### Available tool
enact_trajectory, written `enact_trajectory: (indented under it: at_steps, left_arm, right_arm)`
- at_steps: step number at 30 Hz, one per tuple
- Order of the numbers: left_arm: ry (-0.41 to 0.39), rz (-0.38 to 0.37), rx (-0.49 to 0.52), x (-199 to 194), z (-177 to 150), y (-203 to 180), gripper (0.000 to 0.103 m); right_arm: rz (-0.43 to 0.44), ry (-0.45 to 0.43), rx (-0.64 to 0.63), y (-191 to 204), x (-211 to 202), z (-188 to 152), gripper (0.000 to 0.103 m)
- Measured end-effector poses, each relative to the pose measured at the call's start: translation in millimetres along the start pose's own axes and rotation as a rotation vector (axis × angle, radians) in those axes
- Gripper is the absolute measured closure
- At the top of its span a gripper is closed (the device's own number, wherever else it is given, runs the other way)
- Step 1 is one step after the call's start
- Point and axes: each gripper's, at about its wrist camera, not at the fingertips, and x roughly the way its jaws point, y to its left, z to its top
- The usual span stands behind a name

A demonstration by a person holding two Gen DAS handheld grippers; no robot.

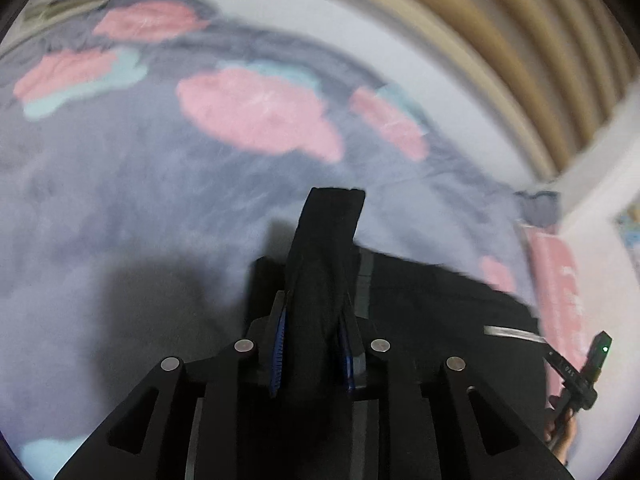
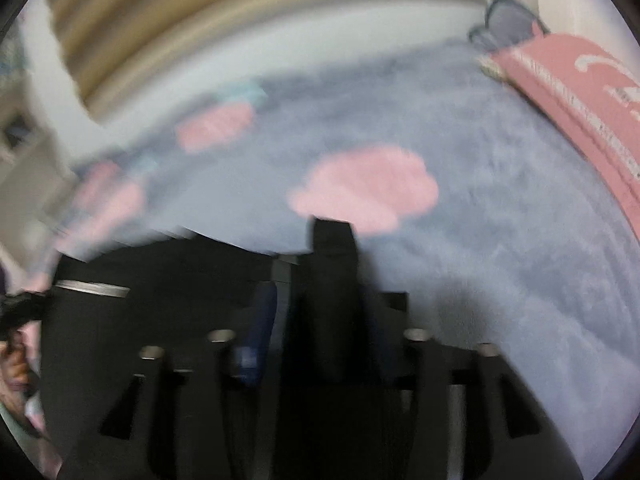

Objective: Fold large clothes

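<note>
Item, nearest: my left gripper (image 1: 316, 312), jaws closed tight on a bunched fold of the black garment (image 1: 432, 304), a tongue of cloth standing up between the blue pads. Item: my right gripper (image 2: 332, 300), jaws likewise pinched shut on a dark corner of the same garment, though blur softens the detail. Item: the garment's body, slung between the two grips, lifted at its edge, a pale grey stripe (image 1: 514, 334) crossing it; its lower part lies out of view. Item, beneath and beyond: the bed, covered by a grey fleece blanket (image 1: 160, 200) with pink cloud patches. Item, farther: a pink box (image 2: 576, 92) at the blanket's edge; behind, a white wall and beige curtain (image 1: 520, 32). Step judged in hand: carrying a held edge over for a fold. Next move calls for both grips travelling level, keeping the edge taut, then lowering it squarely onto the blanket before letting go.
</note>
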Motion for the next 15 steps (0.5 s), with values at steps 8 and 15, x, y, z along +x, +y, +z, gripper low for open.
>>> enact_trajectory:
  at_steps: [8,15]
  left_arm:
    - [-0.196,-0.091,0.205,-104,-30,-95,0.048]
    - [0.034,-0.137,0.317,-31,-103,-154,0.048]
  right_arm:
    - [0.185,-0.019,-0.078,89,-84,-3,0.043]
    - [-0.007,0.192,-0.238,162,-24,-60,0.043]
